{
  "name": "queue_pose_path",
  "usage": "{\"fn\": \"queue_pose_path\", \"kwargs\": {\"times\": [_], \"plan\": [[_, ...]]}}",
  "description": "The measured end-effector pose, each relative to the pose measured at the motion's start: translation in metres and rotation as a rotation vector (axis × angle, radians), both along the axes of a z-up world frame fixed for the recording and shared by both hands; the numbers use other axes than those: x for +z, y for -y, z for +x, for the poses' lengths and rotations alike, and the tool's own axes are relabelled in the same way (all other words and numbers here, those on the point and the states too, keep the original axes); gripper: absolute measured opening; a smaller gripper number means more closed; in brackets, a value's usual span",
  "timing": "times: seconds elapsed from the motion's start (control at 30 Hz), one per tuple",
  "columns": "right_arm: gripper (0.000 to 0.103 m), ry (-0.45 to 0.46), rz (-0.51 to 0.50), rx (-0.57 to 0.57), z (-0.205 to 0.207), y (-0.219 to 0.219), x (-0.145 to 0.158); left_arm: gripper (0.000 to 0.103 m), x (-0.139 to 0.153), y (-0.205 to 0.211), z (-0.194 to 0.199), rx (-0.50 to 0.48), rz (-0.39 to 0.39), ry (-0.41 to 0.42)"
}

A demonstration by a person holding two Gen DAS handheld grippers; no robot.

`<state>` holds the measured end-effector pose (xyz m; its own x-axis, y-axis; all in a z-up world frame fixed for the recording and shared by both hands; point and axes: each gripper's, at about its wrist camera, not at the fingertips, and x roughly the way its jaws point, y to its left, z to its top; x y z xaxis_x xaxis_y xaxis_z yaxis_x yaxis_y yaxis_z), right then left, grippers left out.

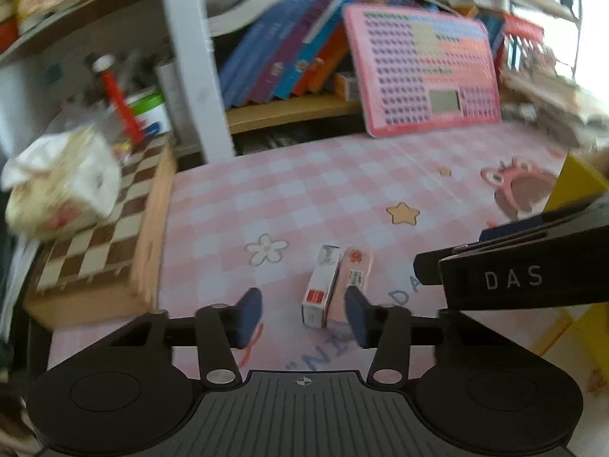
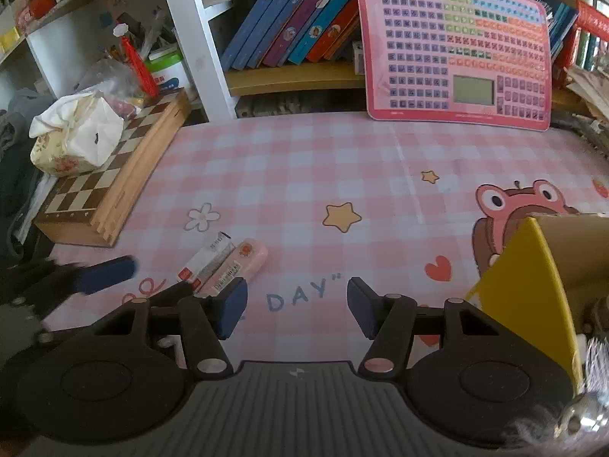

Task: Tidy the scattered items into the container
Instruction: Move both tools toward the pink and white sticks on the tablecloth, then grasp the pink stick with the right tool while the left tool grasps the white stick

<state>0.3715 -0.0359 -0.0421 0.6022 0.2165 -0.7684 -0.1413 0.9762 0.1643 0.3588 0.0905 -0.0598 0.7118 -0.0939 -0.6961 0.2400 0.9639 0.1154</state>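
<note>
A small white box (image 1: pixel 319 285) and a pink eraser (image 1: pixel 352 278) lie side by side on the pink checked table mat (image 1: pixel 304 190). My left gripper (image 1: pixel 302 314) is low over their near ends. The white box sits between its blue pads. The right pad overlaps the eraser, and a gap shows beside the left pad. In the right wrist view the white box (image 2: pixel 207 259) and the eraser (image 2: pixel 239 262) lie just left of my right gripper (image 2: pixel 297 306), which is open and holds nothing. A yellow container (image 2: pixel 525 285) stands at its right.
A wooden chessboard box (image 2: pixel 110 186) with a tissue pack (image 2: pixel 76 141) on it sits at the left edge. A pink toy keyboard (image 2: pixel 456 45) leans on the bookshelf (image 2: pixel 297 76) at the back. My right gripper's black body (image 1: pixel 514 278) juts in from the right in the left wrist view.
</note>
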Motion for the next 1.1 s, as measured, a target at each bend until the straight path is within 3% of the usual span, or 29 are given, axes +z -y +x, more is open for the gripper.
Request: {"fn": "queue_pose_path", "kwargs": {"times": [0.13,0.23,0.3,0.4,0.5,0.57,0.7,0.83,0.97,1.1], "plan": [[0.057,-0.012,0.017,-0.005,0.008,-0.002,-0.003,0.038,-0.01,-0.002,0.023,-0.004,-0.01,-0.04],[0.054,-0.023,0.024,0.002,0.016,-0.006,-0.005,0.032,-0.015,-0.009,0.035,0.023,-0.078,-0.06],[0.049,-0.039,0.043,0.001,0.023,-0.008,-0.008,0.021,-0.018,-0.011,0.043,0.041,-0.095,-0.075],[0.046,-0.068,0.069,0.016,0.036,-0.016,-0.012,0.014,-0.027,-0.018,0.049,0.044,-0.15,-0.11],[0.045,-0.082,0.087,0.049,0.044,-0.027,-0.015,0.013,-0.028,-0.034,0.048,0.028,-0.241,-0.136],[0.043,-0.095,0.082,0.071,0.048,-0.035,-0.018,0.013,-0.029,-0.052,0.044,0.069,-0.317,-0.16],[0.043,-0.114,0.05,0.069,0.049,-0.045,-0.026,0.013,-0.024,-0.072,0.029,0.148,-0.346,-0.149],[0.047,-0.134,0.028,0.079,0.048,-0.055,-0.036,0.013,-0.017,-0.076,0.016,0.152,-0.363,-0.138],[0.034,-0.089,-0.053,0.16,0.043,-0.069,-0.037,0.013,-0.017,-0.078,0.011,0.165,-0.374,-0.174],[0.024,-0.088,-0.036,0.214,0.041,-0.064,-0.038,0.013,-0.01,-0.078,0.001,0.182,-0.394,-0.171]]}}
